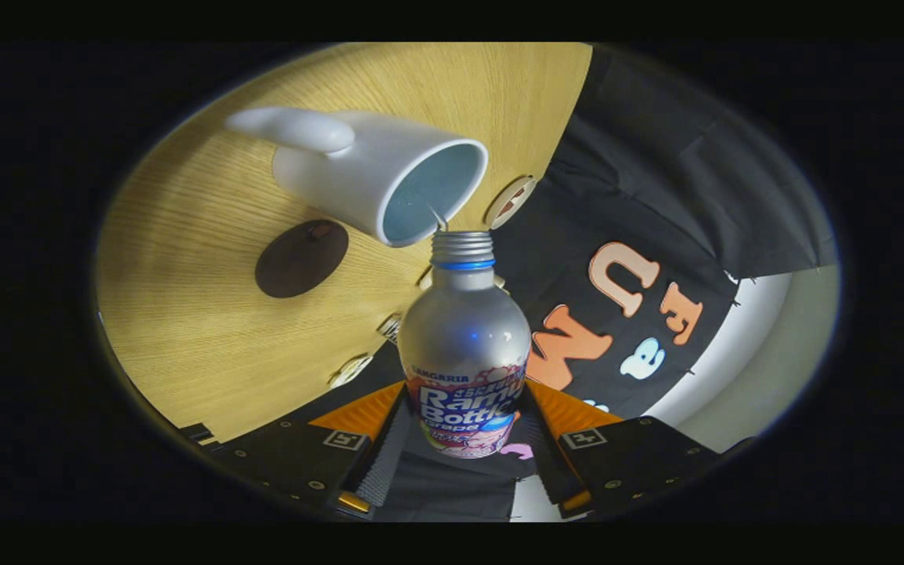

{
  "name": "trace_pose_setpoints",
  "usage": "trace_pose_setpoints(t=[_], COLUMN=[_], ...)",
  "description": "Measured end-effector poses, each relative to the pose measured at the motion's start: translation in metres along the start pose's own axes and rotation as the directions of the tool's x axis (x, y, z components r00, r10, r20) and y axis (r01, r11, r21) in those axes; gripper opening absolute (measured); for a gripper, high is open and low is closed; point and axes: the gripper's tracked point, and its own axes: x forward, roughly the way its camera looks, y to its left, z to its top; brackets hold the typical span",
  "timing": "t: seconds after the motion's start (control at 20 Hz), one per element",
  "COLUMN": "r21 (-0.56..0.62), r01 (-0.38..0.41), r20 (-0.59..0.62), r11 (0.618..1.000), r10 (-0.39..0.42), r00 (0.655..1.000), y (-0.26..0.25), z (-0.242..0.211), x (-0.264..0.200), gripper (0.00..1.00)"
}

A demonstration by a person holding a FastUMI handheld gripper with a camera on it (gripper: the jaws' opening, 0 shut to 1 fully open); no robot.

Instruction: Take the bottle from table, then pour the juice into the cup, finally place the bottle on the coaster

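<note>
A silver metal bottle with a threaded open neck and a printed label is held between my fingers, and my gripper is shut on its lower body. The view is rolled over, so the bottle is tipped. Its mouth sits right at the rim of a white mug with a pale blue inside, and a thin stream of liquid runs from the mouth into the mug. The mug stands on the wooden table, its handle pointing away from the bottle. A dark brown round coaster lies on the table beside the mug.
Small round marker discs lie along the table's edge near the booth's black cloth wall. Beyond the cloth a pale floor or wall strip shows.
</note>
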Motion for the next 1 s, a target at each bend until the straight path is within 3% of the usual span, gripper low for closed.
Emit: trace_pose_setpoints(t=[0.55,0.75,1.0], r21=[0.013,0.123,0.261], r01=[-0.019,-0.083,-0.090], r20=[-0.009,-0.013,-0.012], r11=[1.000,0.989,0.961], r10=[0.019,0.085,0.096], r00=[1.000,0.996,0.995], y=[0.002,0.013,0.018], z=[0.003,-0.001,0.004], x=[-0.004,0.000,-0.010], gripper=[0.75,0.75,0.75])
